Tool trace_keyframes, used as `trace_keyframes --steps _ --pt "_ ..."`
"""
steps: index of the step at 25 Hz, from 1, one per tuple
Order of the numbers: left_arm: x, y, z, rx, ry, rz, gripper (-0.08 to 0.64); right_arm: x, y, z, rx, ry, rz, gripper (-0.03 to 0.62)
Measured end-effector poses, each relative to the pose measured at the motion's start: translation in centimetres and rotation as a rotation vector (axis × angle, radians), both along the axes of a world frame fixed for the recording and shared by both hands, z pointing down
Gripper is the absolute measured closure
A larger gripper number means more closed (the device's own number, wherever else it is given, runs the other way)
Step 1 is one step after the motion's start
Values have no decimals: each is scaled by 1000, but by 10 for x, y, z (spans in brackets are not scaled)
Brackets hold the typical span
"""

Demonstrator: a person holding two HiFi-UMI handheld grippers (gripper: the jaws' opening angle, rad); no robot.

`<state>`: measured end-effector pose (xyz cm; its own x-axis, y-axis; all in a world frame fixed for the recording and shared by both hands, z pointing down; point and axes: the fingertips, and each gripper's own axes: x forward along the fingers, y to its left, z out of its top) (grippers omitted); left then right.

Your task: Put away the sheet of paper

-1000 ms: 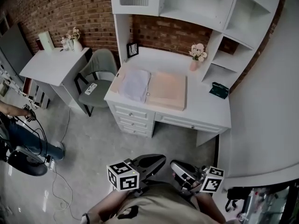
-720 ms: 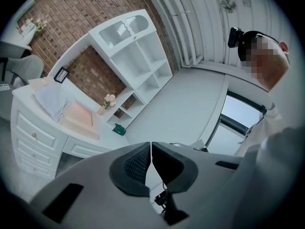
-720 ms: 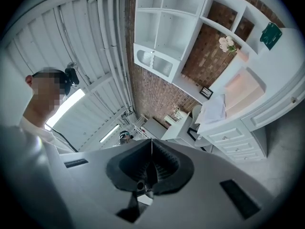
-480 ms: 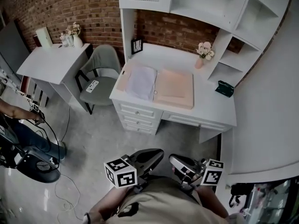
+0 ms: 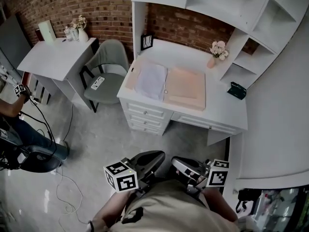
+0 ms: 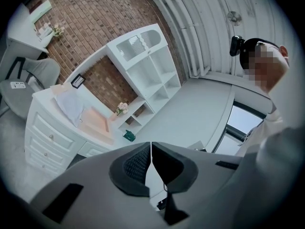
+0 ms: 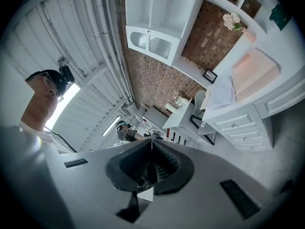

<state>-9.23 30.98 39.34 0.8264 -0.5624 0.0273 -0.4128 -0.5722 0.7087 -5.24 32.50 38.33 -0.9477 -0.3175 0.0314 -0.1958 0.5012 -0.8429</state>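
Note:
A white sheet of paper [image 5: 151, 80] lies on the left half of an open pink folder [image 5: 186, 87] on the white desk [image 5: 222, 117], far ahead of me. Both grippers hang low and close to my body, well short of the desk. My left gripper [image 5: 155, 156] is shut with nothing in it, its jaws meeting in the left gripper view [image 6: 151, 145]. My right gripper [image 5: 177, 162] is likewise shut and empty [image 7: 151, 140]. The sheet [image 6: 71, 107] and folder [image 6: 95, 123] show small in the left gripper view, and the sheet [image 7: 221, 94] also in the right gripper view.
A grey chair [image 5: 109, 67] stands left of the desk, beside a white side table [image 5: 54, 58]. On the desk are a flower vase [image 5: 217, 52], a picture frame [image 5: 147, 41] and a dark green object [image 5: 237, 91]. A person [image 5: 19, 129] and floor cables [image 5: 60, 178] are at left.
The desk has drawn a little nearer and shifted right in the head view as I moved. Both grippers stay shut and close to my body.

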Motion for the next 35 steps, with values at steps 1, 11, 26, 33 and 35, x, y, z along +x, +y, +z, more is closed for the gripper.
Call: trace_keyframes --steps 1,11,26,33,35 --pt "1 -1 0 -4 -1 3 537 0 -2 1 -11 0 -1 565" --pt "26 -34 5 -9 -59 3 537 16 -41 11 -46 -24 -35 565" --pt "63 -118 5 -32 -139 1 537 68 -120 22 -117 -78 13 565" --pt "69 -156 -9 -18 -180 -92 537 88 -158 17 -121 -106 -28 565" --pt "74 -163 -10 -18 -192 -117 537 93 -167 17 -119 -111 -53 565"
